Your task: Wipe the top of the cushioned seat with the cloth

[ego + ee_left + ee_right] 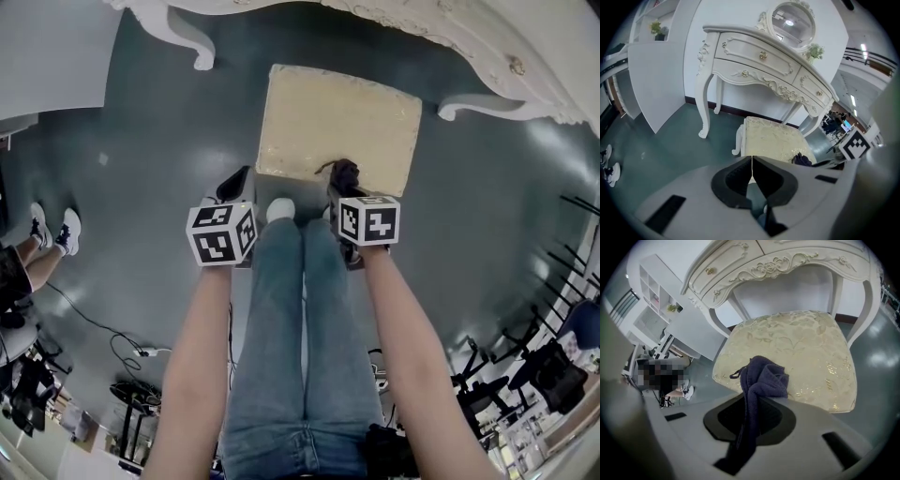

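The cushioned seat (337, 127) is a square cream stool with a gold brocade top, standing before a white dressing table; it also shows as the seat (776, 140) and the seat (797, 352). A dark purple cloth (759, 380) is bunched between the jaws of my right gripper (343, 180), which is shut on it at the seat's near edge. The cloth (343, 172) rests over that edge, and its dark lump (802, 160) shows at the right. My left gripper (236, 186) hangs just off the seat's near left corner, its jaws shut with nothing between them.
An ornate white dressing table (759, 61) with curved legs and an oval mirror stands behind the stool. The floor (150, 141) is dark teal. A white panel (656, 79) leans at the left. A seated person's sneakers (52, 230) are at the far left; cables and chairs lie nearer.
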The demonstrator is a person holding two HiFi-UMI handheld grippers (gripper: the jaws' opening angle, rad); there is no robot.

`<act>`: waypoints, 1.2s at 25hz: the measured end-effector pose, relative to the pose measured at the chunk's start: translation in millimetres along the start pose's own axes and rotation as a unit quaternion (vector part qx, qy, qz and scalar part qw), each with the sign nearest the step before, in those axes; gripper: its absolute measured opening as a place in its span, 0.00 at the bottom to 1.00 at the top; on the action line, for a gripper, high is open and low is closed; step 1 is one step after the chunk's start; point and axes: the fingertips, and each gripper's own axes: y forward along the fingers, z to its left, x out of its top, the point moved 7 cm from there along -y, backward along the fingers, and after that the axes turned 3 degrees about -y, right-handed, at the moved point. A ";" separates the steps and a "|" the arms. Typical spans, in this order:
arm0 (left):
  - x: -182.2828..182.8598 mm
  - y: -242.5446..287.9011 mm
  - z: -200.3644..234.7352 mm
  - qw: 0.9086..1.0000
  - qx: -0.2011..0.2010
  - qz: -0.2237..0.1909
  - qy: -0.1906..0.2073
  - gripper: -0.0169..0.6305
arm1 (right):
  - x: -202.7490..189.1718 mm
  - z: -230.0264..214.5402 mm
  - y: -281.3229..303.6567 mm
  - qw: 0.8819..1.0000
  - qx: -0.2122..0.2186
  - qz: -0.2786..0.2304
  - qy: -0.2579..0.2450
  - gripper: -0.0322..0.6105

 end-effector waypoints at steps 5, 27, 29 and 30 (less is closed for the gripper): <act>-0.5 -5.1 13.4 1.000 0.010 -0.006 -0.013 0.03 | 5.2 15.8 9.9 1.000 0.011 0.009 -0.013 0.11; -15.8 -28.2 63.3 0.997 0.043 -0.020 -0.059 0.03 | 30.1 89.2 54.9 0.994 0.089 0.038 -0.048 0.11; -17.3 -30.3 67.7 0.997 0.046 -0.023 -0.064 0.03 | 31.9 97.7 60.4 0.993 0.094 0.041 -0.053 0.11; -18.0 -31.3 69.8 0.996 0.048 -0.024 -0.066 0.03 | 32.8 102.1 63.4 0.993 0.096 0.043 -0.057 0.11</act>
